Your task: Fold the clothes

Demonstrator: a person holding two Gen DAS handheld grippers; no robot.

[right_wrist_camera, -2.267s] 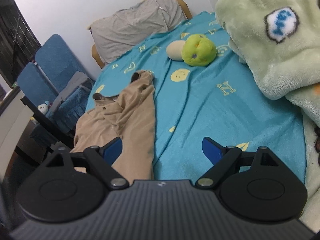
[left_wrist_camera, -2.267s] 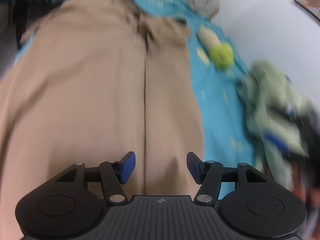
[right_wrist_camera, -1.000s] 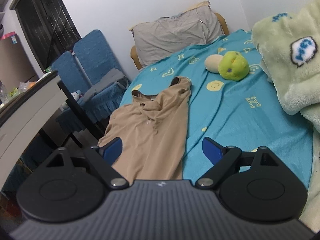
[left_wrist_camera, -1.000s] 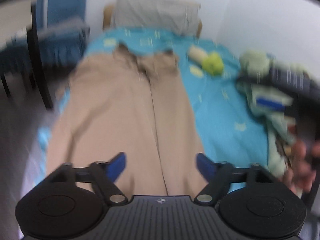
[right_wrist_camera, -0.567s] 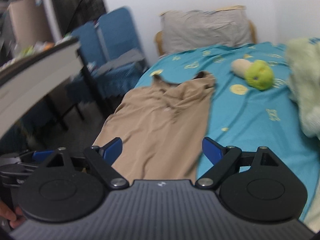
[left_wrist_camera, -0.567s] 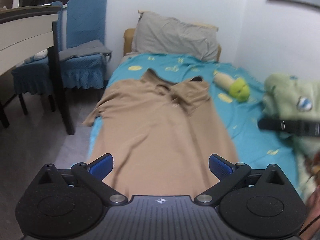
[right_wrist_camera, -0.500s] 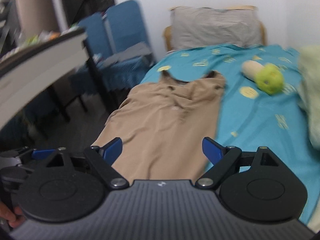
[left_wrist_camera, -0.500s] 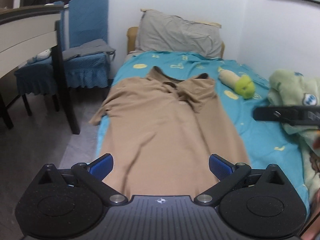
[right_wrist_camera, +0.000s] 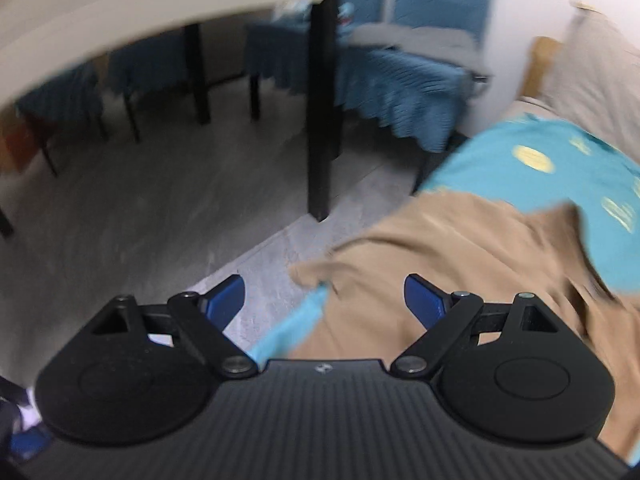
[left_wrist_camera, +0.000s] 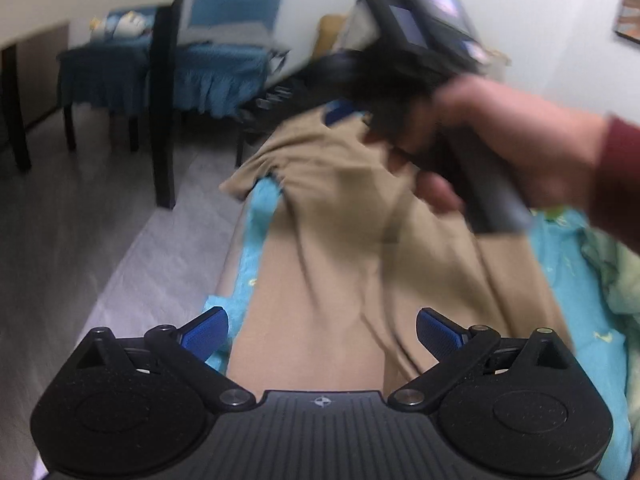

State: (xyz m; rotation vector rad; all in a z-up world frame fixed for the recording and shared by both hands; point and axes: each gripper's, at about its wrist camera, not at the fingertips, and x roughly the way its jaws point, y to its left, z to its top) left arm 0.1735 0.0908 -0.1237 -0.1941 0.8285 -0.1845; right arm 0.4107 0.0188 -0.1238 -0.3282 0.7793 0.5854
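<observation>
A tan short-sleeved shirt [left_wrist_camera: 340, 264] lies flat along the left side of a bed with a turquoise sheet [left_wrist_camera: 576, 280]. My left gripper [left_wrist_camera: 322, 328] is open above the shirt's lower hem. My right gripper [right_wrist_camera: 324, 296] is open over the shirt's left sleeve [right_wrist_camera: 316, 270] at the bed's edge. The shirt also shows in the right wrist view [right_wrist_camera: 460, 264]. In the left wrist view, the right gripper's body [left_wrist_camera: 408, 32] and the hand holding it cross over the shirt's upper part and hide the collar.
Beside the bed are a grey floor [right_wrist_camera: 140, 216], a black table leg [right_wrist_camera: 322, 112], blue-skirted chairs [right_wrist_camera: 400, 80] and a white tabletop. A grey pillow [right_wrist_camera: 592, 68] lies at the bed's head. A pale green blanket [left_wrist_camera: 616, 272] lies at the bed's right.
Both grippers moved closer to the shirt. The right gripper swung left across the shirt to its left sleeve and now blocks much of the left wrist view. Both stay open.
</observation>
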